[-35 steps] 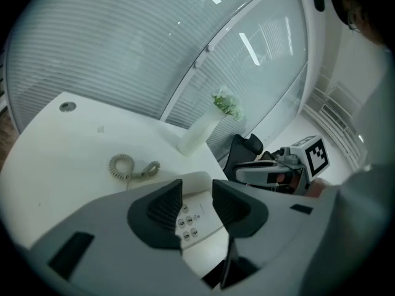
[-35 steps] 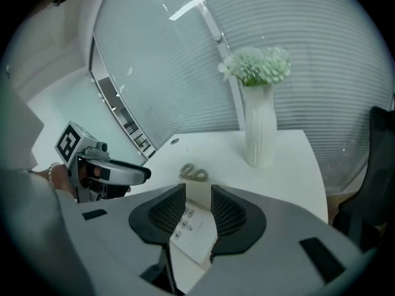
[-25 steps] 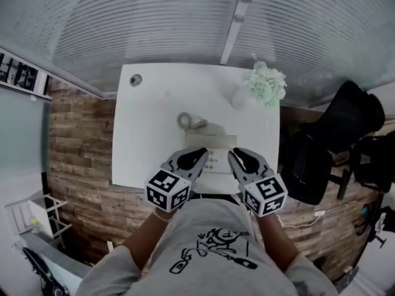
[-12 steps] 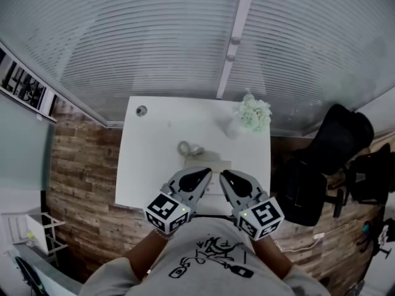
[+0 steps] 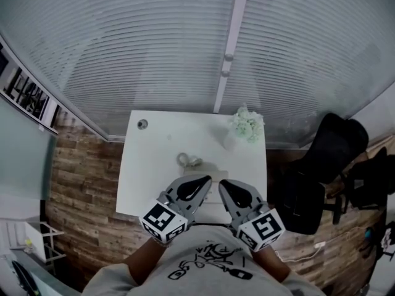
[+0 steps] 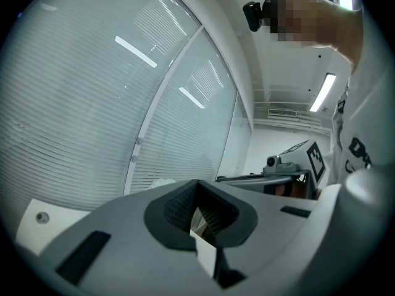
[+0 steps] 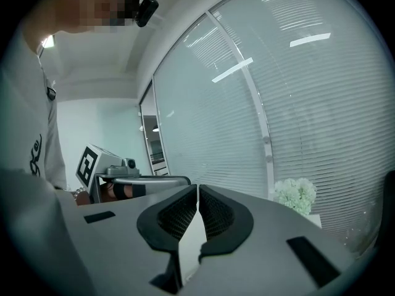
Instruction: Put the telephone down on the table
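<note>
The telephone point(image 5: 213, 167) lies flat on the white table point(image 5: 148, 171) toward its 6 o'clock edge, partly hidden behind both tools, with nothing gripping it, so I judge the putting-down done. The left tool point(image 5: 199, 184) has its jaws together on nothing, and the right tool point(image 5: 229, 187), whose jaws have just been closing, is likewise pressed together and empty; both hover side by side above the near edge by the person's chest, probably because nothing is left to carry. The flowers point(image 5: 248, 125) stand well apart at 1 o'clock.
</note>
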A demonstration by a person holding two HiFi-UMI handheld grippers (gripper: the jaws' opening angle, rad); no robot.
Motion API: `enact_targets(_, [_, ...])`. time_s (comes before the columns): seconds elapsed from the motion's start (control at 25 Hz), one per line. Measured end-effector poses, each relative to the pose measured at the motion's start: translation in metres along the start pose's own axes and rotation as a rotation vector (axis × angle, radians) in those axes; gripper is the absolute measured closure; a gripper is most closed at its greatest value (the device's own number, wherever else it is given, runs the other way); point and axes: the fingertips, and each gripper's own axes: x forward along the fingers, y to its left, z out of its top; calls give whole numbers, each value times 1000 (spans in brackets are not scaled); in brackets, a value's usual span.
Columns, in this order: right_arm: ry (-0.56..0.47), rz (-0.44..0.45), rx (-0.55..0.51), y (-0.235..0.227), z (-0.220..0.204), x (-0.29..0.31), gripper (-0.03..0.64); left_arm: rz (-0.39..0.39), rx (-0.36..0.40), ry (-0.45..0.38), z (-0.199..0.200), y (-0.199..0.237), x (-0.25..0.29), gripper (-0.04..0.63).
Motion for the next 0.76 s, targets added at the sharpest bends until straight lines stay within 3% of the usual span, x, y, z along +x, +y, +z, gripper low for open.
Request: enact_targets(0.76, [-54, 5, -45, 4, 11, -10, 575, -5, -2, -4, -3, -11, 0, 594])
